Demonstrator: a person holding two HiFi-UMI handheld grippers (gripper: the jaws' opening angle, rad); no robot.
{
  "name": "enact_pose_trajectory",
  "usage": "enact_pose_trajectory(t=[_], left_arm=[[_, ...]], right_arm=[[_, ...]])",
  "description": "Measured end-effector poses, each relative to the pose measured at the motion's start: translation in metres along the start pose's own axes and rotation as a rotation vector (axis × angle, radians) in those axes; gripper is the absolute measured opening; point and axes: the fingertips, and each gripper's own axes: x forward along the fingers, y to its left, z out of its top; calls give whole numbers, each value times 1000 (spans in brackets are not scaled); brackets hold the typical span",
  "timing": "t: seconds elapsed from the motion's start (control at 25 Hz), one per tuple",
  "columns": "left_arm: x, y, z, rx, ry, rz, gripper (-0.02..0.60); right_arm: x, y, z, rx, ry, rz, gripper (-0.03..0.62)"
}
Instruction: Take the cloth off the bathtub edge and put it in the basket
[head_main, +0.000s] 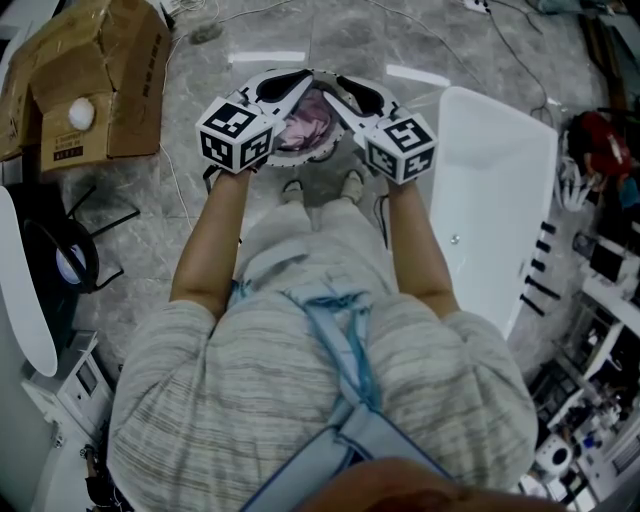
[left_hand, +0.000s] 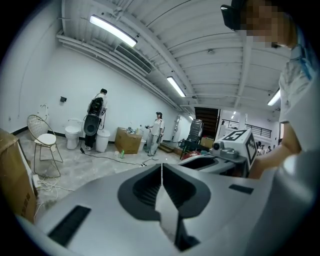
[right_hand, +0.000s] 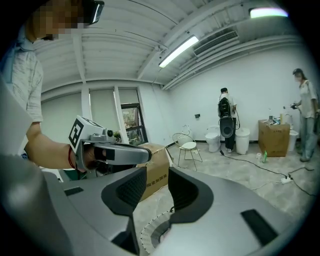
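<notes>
A pink cloth (head_main: 308, 122) lies inside the white round basket (head_main: 300, 156) on the floor ahead of the person's feet. Both grippers are held close together just above the basket. My left gripper (head_main: 300, 82) is shut, its jaws meeting with nothing between them (left_hand: 161, 172). My right gripper (head_main: 342, 88) stands a little open with an empty gap (right_hand: 156, 187); below that gap the basket's ribbed rim (right_hand: 148, 231) shows. The white bathtub (head_main: 490, 190) stands to the right with no cloth visible on its edge.
A brown cardboard box (head_main: 90, 70) sits on the floor at the far left, and cables run across the grey floor. Shelving and clutter (head_main: 600, 250) crowd the right side beyond the tub. A wire chair (right_hand: 188, 145), a toilet and standing people are farther away.
</notes>
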Motion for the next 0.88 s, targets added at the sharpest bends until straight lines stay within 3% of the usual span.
enact_pose_trajectory(t=[0.12, 0.24, 0.88], left_arm=[[-3, -6, 1, 6, -12, -7, 5], [-5, -11, 3, 9, -25, -16, 5], [-7, -26, 2, -15, -45, -39, 5]], right_arm=[[-5, 4, 2, -11, -15, -2, 121], [-12, 7, 6, -3, -47, -8, 5], [-23, 15, 5, -28, -37, -7, 3]])
